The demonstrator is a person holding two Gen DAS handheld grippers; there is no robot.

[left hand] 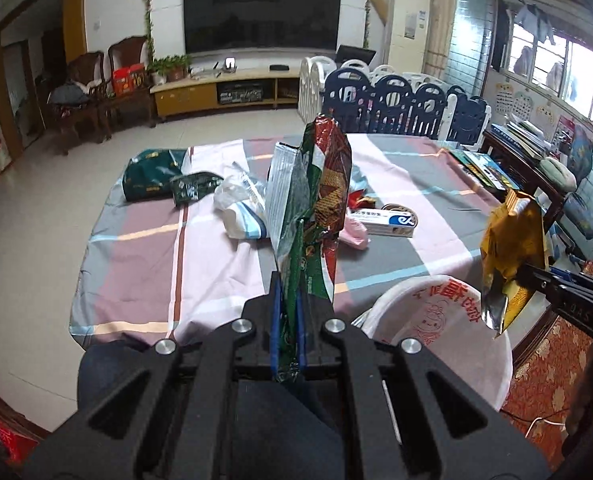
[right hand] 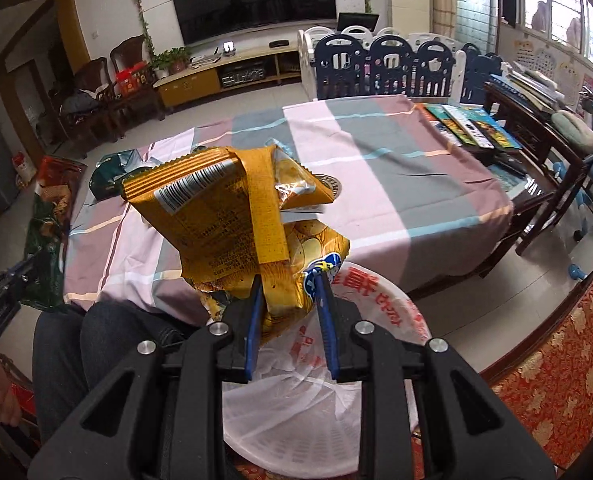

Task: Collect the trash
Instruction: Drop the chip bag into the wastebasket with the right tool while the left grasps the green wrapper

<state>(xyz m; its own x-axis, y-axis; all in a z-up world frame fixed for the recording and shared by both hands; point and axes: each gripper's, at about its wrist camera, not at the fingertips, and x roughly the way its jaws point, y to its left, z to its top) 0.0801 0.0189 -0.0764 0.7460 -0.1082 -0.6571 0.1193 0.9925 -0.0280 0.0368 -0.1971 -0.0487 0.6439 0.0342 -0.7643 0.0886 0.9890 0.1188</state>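
My left gripper [left hand: 288,300] is shut on a green and red snack wrapper [left hand: 320,200] that stands up from its blue pads, held above the near table edge. My right gripper [right hand: 290,292] is shut on a crumpled yellow chip bag [right hand: 232,216], just above a white bin lined with a plastic bag [right hand: 316,392]. The same yellow chip bag [left hand: 512,264] hangs at the right of the left wrist view, over the white bin [left hand: 436,312]. More trash lies on the table: green packets [left hand: 156,178], a clear plastic bag [left hand: 240,196], a pink wrapper [left hand: 354,232] and a toothpaste box [left hand: 384,220].
The table wears a pink, grey and maroon checked cloth [right hand: 396,184]. Books [right hand: 472,128] lie along its far right edge. A person's dark-trousered legs [right hand: 80,344] are at the near side. A navy and white playpen fence [left hand: 396,104] stands beyond, wooden chairs [left hand: 92,92] at far left.
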